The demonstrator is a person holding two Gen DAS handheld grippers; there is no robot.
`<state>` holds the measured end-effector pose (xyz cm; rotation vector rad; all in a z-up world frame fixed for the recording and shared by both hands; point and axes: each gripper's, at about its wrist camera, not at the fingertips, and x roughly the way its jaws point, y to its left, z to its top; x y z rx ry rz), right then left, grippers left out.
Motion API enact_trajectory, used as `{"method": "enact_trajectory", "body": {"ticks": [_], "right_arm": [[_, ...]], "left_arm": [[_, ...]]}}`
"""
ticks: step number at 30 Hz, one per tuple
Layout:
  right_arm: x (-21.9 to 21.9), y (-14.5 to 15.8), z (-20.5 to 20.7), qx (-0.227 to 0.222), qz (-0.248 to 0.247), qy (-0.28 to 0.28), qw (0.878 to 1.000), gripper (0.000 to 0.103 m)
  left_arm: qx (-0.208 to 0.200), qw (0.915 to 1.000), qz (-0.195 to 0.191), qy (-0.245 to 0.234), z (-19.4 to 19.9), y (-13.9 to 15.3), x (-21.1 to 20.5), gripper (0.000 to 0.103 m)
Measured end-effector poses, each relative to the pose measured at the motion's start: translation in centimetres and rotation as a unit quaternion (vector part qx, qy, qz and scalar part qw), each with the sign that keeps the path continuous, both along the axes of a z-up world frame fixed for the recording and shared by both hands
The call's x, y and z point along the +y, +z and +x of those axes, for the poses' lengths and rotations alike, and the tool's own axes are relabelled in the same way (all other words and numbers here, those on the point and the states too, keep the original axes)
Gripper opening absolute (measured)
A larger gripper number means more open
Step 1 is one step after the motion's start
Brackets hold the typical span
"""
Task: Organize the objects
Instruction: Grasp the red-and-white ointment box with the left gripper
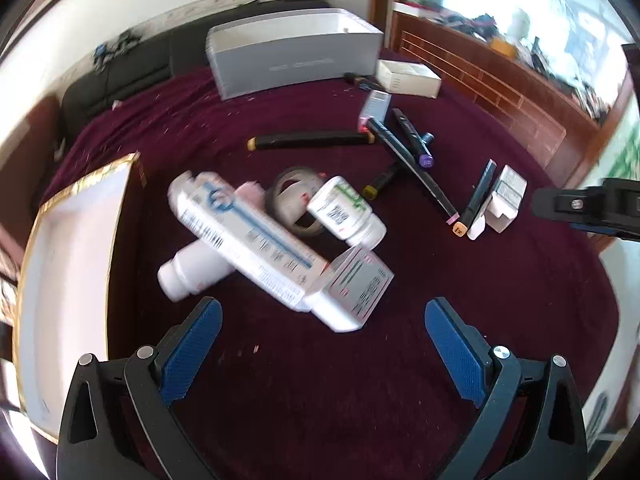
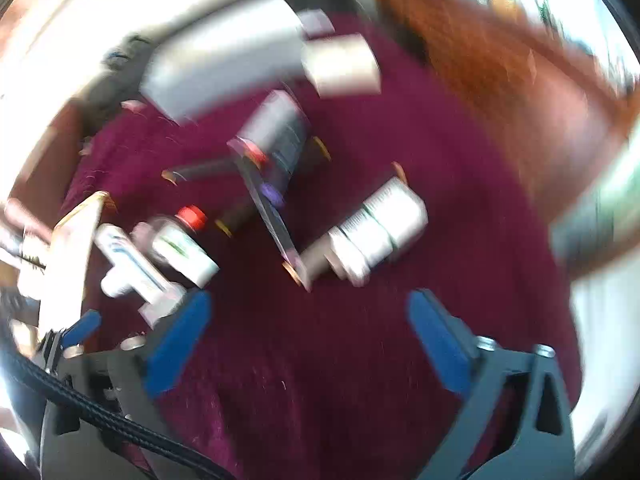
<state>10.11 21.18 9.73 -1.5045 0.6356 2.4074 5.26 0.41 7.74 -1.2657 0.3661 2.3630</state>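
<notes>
This looks like a room in a home: a dark sofa (image 1: 120, 68) along the far wall, a wooden shelf (image 1: 500, 76) full of things, and a bright window (image 1: 520, 4).

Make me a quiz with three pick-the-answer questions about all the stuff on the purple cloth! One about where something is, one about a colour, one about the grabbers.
1. Where does the long white box lie?
A. across a white bottle
B. inside the grey bin
C. under the tape roll

2. What colour are the pads of the left gripper?
A. red
B. blue
C. yellow

3. How does the left gripper stand?
A. shut on a marker
B. shut on a bottle
C. open, holding nothing

Answers:
1 A, its middle rests over the white bottle lying on the cloth.
2 B, both pads show blue.
3 C, only dark red cloth shows between its fingers.
</notes>
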Motion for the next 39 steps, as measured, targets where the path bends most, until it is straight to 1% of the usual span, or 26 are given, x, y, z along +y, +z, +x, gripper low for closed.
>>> {"method": "enact_trajectory", "body": {"ticks": [1,2,3,4,5,6,7,11,12,15,19,20,21,22,24,25,27,28,31,32,33,34,36,39], "right_arm": [[0.4,-0.3,0.2,-0.005,0.002,-0.007,1.000,0.076],[0.7,-0.5,0.3,-0.012,0.015,-0.012,1.000,0.076],[0.9,-0.5,0.6,-0.011,0.023,-0.014,1.000,0.076],[1.0,-0.3,0.9,-0.008,0.023,-0.016,1.000,0.076],[1.2,-0.1,1.5,-0.006,0.022,-0.015,1.000,0.076],[1.1,0.0,1.4,-0.003,0.025,-0.014,1.000,0.076],[0.8,0.2,1.2,-0.001,0.033,-0.012,0.999,0.076],[0.2,-0.3,1.0,-0.004,0.044,0.000,0.999,0.076],[0.9,-0.7,1.7,-0.004,0.044,0.004,0.999,0.076],[1.4,-1.0,1.6,-0.008,0.039,0.005,0.999,0.076],[1.5,-1.2,1.3,-0.010,0.040,0.007,0.999,0.077],[1.5,-1.3,1.3,-0.011,0.040,0.008,0.999,0.076],[1.5,-1.4,1.2,-0.011,0.039,0.011,0.999,0.076],[1.5,-1.5,1.2,-0.013,0.039,0.013,0.999,0.077],[1.3,-1.7,0.9,-0.016,0.038,0.019,0.999,0.077],[1.2,-1.8,0.8,-0.016,0.038,0.022,0.999,0.077],[0.9,-1.8,0.4,-0.014,0.039,0.032,0.999,0.077],[0.9,-1.7,0.2,-0.012,0.038,0.038,0.999,0.077],[0.7,-1.4,-0.9,-0.006,0.020,0.060,0.998,0.076],[0.5,-1.3,-1.5,-0.005,0.017,0.069,0.997,0.076],[0.0,-1.1,-2.4,-0.004,0.015,0.082,0.997,0.076],[-0.3,-1.1,-2.8,-0.004,0.013,0.090,0.996,0.076],[-1.8,-0.9,-4.3,-0.003,-0.002,0.121,0.993,0.076],[-4.8,-1.2,-6.4,-0.004,-0.011,0.173,0.985,0.076]], "left_arm": [[0.008,0.9999,-0.008,-0.009,-0.1,-0.1,0.3,0.099],[0.015,0.9996,-0.016,-0.017,-0.3,-0.2,0.7,0.097],[0.017,0.9990,-0.024,-0.033,-0.6,-0.4,1.1,0.089],[0.014,0.9987,-0.029,-0.040,-0.9,-0.7,1.6,0.078],[0.010,0.9983,-0.034,-0.047,-1.2,-0.9,1.9,0.073],[0.004,0.9975,-0.040,-0.058,-1.5,-1.2,2.2,0.065],[-0.002,0.9967,-0.044,-0.069,-1.8,-1.5,2.4,0.062],[0.006,0.9943,-0.063,-0.086,-2.2,-2.1,3.5,0.062],[0.004,0.9939,-0.067,-0.088,-2.2,-2.3,3.7,0.062],[-0.006,0.9935,-0.066,-0.092,-1.9,-2.8,4.3,0.062],[-0.005,0.9903,-0.092,-0.104,-1.2,-3.8,4.7,0.060],[-0.006,0.9898,-0.098,-0.104,-1.1,-4.0,4.8,0.056],[-0.013,0.9896,-0.099,-0.103,-1.1,-4.3,4.8,0.037],[-0.024,0.9898,-0.099,-0.099,-1.2,-4.5,4.7,0.028],[-0.036,0.9917,-0.089,-0.085,-1.2,-4.4,4.5,0.028],[-0.041,0.9932,-0.078,-0.077,-1.0,-3.9,4.2,0.028],[-0.042,0.9961,-0.049,-0.060,-0.6,-2.7,3.3,0.028],[-0.044,0.9974,-0.029,-0.049,-0.3,-1.8,2.6,0.028],[-0.037,0.9990,0.016,-0.022,1.0,0.8,0.3,0.028],[-0.036,0.9989,0.027,-0.013,1.3,1.5,-0.5,0.028],[-0.036,0.9983,0.045,0.003,1.9,2.3,-1.9,0.028],[-0.038,0.9976,0.055,0.014,1.7,3.0,-2.5,0.029],[-0.040,0.9959,0.070,0.042,2.1,3.6,-4.5,0.029],[-0.057,0.9908,0.087,0.087,2.1,3.6,-7.6,0.029]]}}
